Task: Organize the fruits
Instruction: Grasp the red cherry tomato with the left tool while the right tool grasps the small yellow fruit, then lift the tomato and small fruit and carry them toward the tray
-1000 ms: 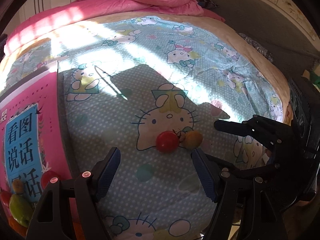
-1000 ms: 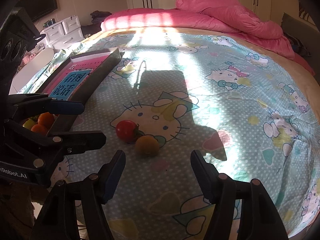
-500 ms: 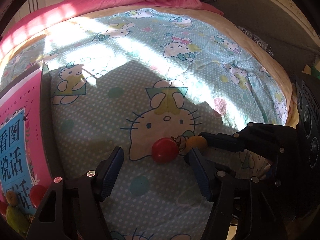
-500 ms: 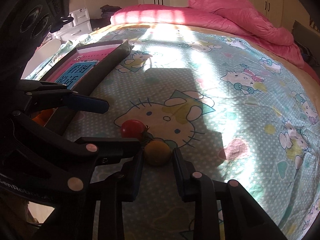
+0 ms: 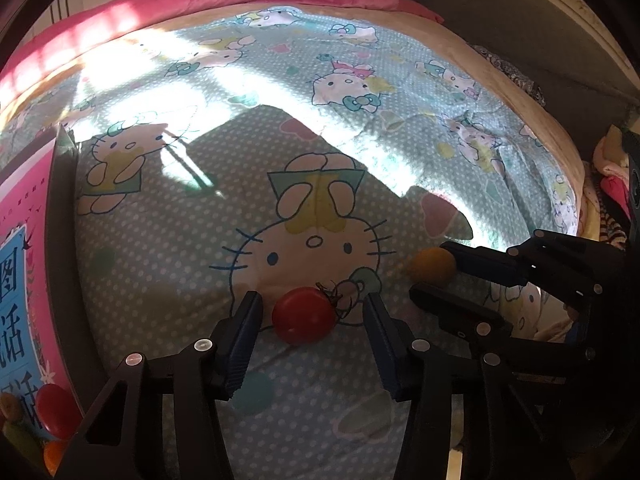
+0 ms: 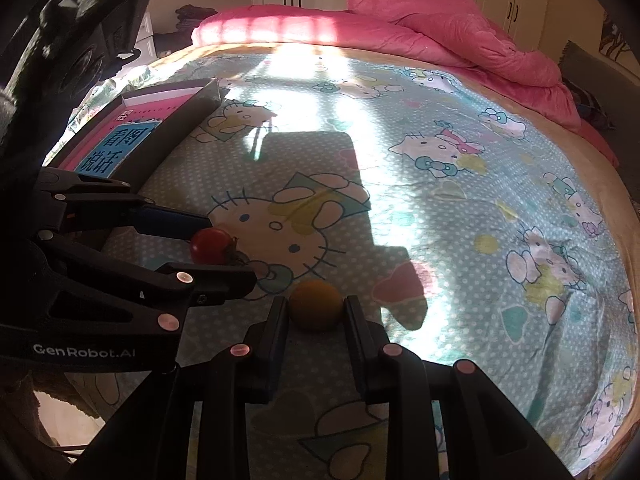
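A red tomato [image 5: 305,314] lies on the Hello Kitty bedsheet between the open fingers of my left gripper [image 5: 312,316], with gaps on both sides. It also shows in the right wrist view [image 6: 211,245]. A yellow-orange tomato [image 6: 316,309] sits between the fingers of my right gripper [image 6: 316,316], which are closed against its sides. The same fruit shows in the left wrist view [image 5: 431,266], pinched by the right gripper [image 5: 432,276] and apart from the red tomato.
A dark-walled box with a pink and blue printed bottom [image 6: 132,140] lies on the bed at the left; several small fruits [image 5: 48,412] rest in its near corner. A pink duvet [image 6: 440,36] is heaped at the bed's far end.
My right gripper has shut on the yellow-orange tomato and drawn it away from the red one. My left gripper has moved forward and narrowed around the red tomato.
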